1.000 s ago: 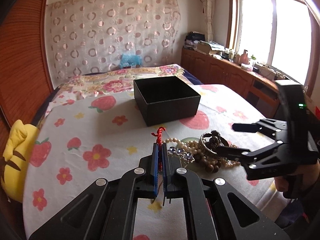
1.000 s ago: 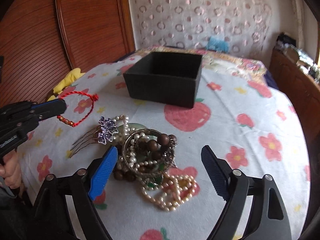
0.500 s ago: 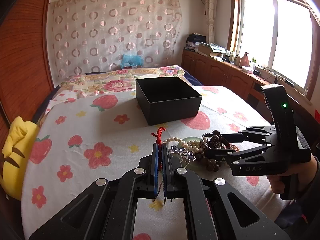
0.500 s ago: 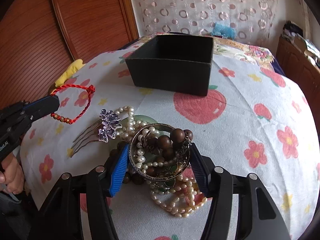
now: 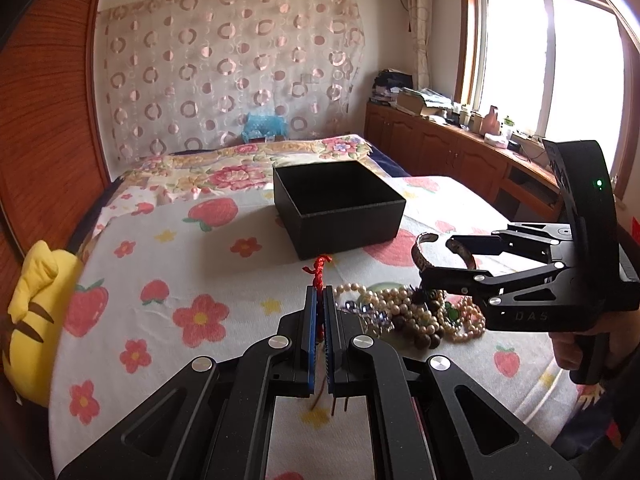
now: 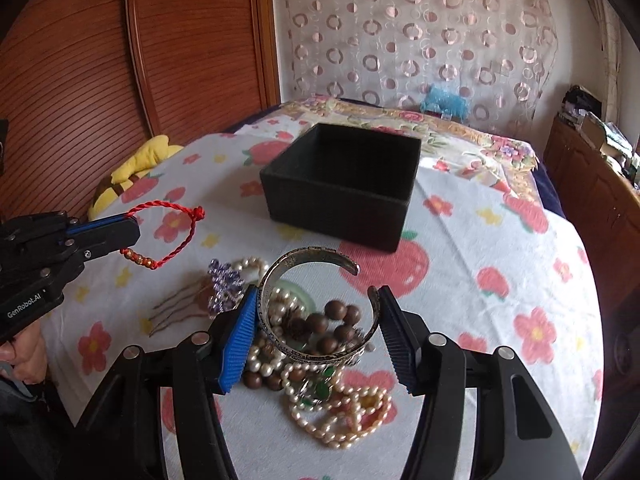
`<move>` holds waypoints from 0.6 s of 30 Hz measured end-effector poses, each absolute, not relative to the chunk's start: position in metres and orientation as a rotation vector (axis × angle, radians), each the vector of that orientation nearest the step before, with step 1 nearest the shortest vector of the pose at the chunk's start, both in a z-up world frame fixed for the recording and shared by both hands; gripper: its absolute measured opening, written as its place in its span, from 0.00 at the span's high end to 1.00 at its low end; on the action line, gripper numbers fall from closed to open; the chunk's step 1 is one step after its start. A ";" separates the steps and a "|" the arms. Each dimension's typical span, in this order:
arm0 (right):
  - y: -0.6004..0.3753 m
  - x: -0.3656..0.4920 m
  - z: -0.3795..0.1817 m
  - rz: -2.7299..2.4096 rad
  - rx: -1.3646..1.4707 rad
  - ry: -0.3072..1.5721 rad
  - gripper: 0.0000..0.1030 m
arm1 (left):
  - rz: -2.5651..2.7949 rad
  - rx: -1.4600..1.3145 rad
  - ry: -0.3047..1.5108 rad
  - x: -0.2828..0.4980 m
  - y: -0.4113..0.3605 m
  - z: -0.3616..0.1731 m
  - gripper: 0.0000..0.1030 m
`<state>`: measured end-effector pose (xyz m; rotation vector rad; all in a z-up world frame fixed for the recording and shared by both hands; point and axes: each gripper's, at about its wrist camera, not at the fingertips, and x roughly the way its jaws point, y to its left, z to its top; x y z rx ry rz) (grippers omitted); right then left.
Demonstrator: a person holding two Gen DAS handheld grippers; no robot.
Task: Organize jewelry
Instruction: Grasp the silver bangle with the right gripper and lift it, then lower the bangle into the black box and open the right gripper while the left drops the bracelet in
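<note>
The far box (image 6: 340, 184) looks empty — the left gripper (image 6: 132, 232) clamps the red cord bracelet (image 6: 176, 232), the right gripper (image 6: 316, 328) grips the silver cuff (image 6: 280, 280), and the near pile (image 6: 320, 392) is left.

Box (image 6: 340, 196) on the bed (image 6: 500, 320), jewelry pile (image 6: 320, 360) in front of it, pillow (image 6: 132, 168) far left.

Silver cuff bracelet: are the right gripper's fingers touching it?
Touching. In the right wrist view both fingers of the right gripper press against opposite sides of the silver cuff bracelet, which sits lifted above the bead pile.
</note>
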<state>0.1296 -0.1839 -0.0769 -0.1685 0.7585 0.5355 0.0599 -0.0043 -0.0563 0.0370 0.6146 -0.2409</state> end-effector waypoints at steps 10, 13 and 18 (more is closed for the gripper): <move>-0.190 0.172 -0.057 0.505 -0.171 0.709 0.40 | -0.242 0.050 0.576 0.086 -0.006 -0.031 0.98; -0.186 0.187 -0.051 0.501 -0.183 0.689 0.40 | -0.242 0.071 0.566 0.100 -0.011 -0.023 0.98; -0.183 0.213 -0.049 0.484 -0.198 0.675 0.40 | -0.233 0.084 0.554 0.124 -0.015 -0.011 0.98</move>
